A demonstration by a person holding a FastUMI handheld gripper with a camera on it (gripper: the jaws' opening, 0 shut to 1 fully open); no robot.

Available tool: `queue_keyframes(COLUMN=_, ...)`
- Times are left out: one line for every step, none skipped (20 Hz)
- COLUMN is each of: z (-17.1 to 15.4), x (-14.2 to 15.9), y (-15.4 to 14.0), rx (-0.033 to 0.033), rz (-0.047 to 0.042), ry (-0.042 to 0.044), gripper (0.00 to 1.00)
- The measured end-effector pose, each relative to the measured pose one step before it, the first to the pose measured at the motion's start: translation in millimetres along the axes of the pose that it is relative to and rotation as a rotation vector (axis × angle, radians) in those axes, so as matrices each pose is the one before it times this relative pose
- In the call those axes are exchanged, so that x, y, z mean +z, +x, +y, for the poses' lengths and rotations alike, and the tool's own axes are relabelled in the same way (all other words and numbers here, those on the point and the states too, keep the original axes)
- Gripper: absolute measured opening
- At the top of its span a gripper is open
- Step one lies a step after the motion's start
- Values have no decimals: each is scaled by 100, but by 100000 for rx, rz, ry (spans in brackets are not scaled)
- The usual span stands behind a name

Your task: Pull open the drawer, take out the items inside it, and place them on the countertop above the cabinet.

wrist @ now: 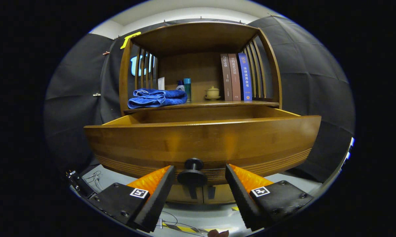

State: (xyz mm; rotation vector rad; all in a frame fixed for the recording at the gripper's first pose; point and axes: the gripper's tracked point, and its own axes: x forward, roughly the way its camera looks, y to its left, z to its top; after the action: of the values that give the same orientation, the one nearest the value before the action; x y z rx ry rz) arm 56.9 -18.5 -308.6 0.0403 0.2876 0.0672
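Here, the wooden cabinet (198,36) stands with its drawer (201,141) pulled out, the inside hidden behind the tall front panel. On the table (204,104) above it lie a folded blue towel (156,98), three upright books (236,77), a small lidded pot (212,92) and a teal bottle (187,88). The tongs (199,176) hang released, fingers spread wide either side of the drawer's dark knob (192,171), touching neither it nor the panel.

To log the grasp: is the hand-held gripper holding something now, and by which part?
Nothing is held. The hand-held gripper is open, its fingers either side of the drawer knob without touching it.
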Motion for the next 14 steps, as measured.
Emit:
queue_keyframes(z=133, x=503, y=-533, rx=1235, rz=-24, ry=21, gripper=97)
queue_keyframes(z=306, x=877, y=-639, rx=2256, rz=-136, ry=-221, gripper=98)
queue_keyframes(z=168, x=1062, y=-624, rx=2351, rz=-254, ry=-516, gripper=97)
queue_keyframes(z=179, x=1278, y=-607, rx=2236, rz=410, ry=-726, gripper=97)
queue_keyframes(z=183, x=1279, y=-583, rx=2204, rz=1019, ry=-762, gripper=97)
queue_keyframes(z=150, x=1525, y=-417, rx=1945, rz=1063, ry=-764, gripper=97)
queue_keyframes(z=-127, x=1678, y=-89, rx=825, rz=1668, ry=-238, gripper=97)
queue_keyframes(z=-107, x=1125, y=-21, rx=590, rz=1684, ry=1008, gripper=97)
queue_keyframes(z=-50, x=1124, y=209, rx=27, rz=3513, ry=1910, gripper=97)
queue_keyframes(z=52, x=1027, y=323, rx=355, rz=2771, ry=2189, gripper=97)
queue_keyframes(z=-71, x=1226, y=456, rx=-503, rz=3136, ry=1205, gripper=97)
queue_keyframes(z=121, x=1306, y=666, rx=211, rz=1498, ry=-602, gripper=98)
queue_keyframes(z=-216, x=898, y=750, rx=-1103, rz=1948, ry=-2687, gripper=98)
queue_keyframes(z=-201, x=825, y=848, rx=-143, rz=2442, ry=-3178, gripper=99)
